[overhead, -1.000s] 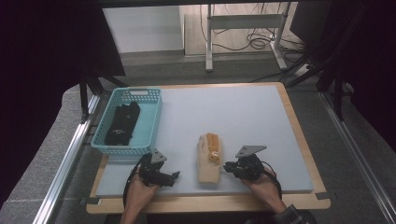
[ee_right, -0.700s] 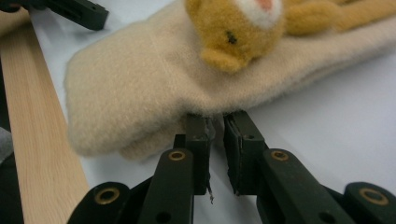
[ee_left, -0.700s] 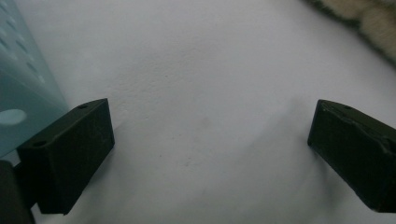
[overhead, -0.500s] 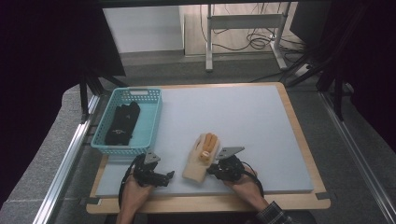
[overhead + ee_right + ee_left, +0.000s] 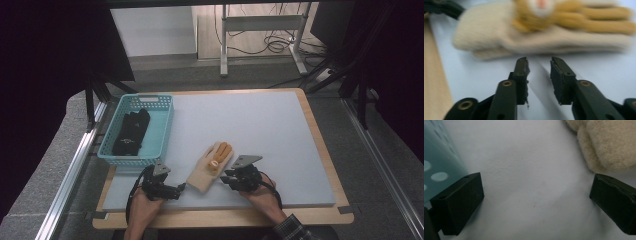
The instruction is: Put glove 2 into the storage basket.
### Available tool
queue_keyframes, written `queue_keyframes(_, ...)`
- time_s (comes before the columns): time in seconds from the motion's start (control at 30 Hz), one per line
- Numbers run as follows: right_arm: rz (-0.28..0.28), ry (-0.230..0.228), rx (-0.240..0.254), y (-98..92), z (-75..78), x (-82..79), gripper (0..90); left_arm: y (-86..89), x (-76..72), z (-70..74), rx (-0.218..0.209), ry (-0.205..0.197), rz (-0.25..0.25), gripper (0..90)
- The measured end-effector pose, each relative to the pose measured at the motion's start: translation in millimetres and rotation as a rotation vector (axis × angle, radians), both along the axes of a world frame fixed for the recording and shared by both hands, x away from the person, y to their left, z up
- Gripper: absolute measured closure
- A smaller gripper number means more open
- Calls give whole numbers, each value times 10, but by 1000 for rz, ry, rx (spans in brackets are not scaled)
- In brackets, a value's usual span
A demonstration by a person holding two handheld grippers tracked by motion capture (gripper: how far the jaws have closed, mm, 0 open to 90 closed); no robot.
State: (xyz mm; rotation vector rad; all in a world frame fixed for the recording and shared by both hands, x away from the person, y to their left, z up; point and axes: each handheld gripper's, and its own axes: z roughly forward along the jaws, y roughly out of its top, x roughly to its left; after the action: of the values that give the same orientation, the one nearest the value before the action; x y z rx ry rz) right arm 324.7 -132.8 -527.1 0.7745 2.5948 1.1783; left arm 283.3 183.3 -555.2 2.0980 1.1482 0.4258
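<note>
Beige glove [image 5: 210, 167] lies flat on desk [image 5: 280, 130], right of teal basket [image 5: 162, 131]. Right tongs [image 5: 226, 179] just beside glove, jaws just been opening w/ nothing between (small gap). Left tongs [image 5: 181, 189] wide open, empty, near glove's cuff.

Each hand carries black tongs: the left tongs [image 5: 179, 189] and the right tongs [image 5: 226, 179]. Both have compact black bodies topped by a grey three-cornered plate, and a thin black cable loops from each body back past the wrist. In the left gripper view the pads are plain, thick black blocks with small round holes in their upper faces. In the right gripper view the pads are slimmer black slabs with rough, chipped inner edges, carried on black link arms pinned by brass-coloured round rivets. The right forearm wears a dark plaid sleeve [image 5: 292, 229] at the table's near edge.
</note>
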Motion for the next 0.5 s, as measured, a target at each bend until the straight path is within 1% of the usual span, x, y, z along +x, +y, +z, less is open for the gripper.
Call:
queue_keyframes(0.03, -14, -6, 2, -60, 10, 13, 614, -1, -1, -1, 0, -1, 1, 0)
queue_keyframes(0.17, -106, -13, 14, -394, 49, 86, 516, -8, -5, -4, -1, -5, 7, 0)
queue_keyframes(0.27, -161, -31, -11, -633, 68, 135, 428, -12, -7, -6, -2, -6, 11, 0)
queue_keyframes(0.43, -231, -57, -39, -912, 91, 185, 324, -10, -5, -6, -4, -6, 11, 0)
queue_keyframes(0.5, -258, -61, -60, -1019, 93, 205, 296, -10, -6, -7, -4, -7, 12, 0)
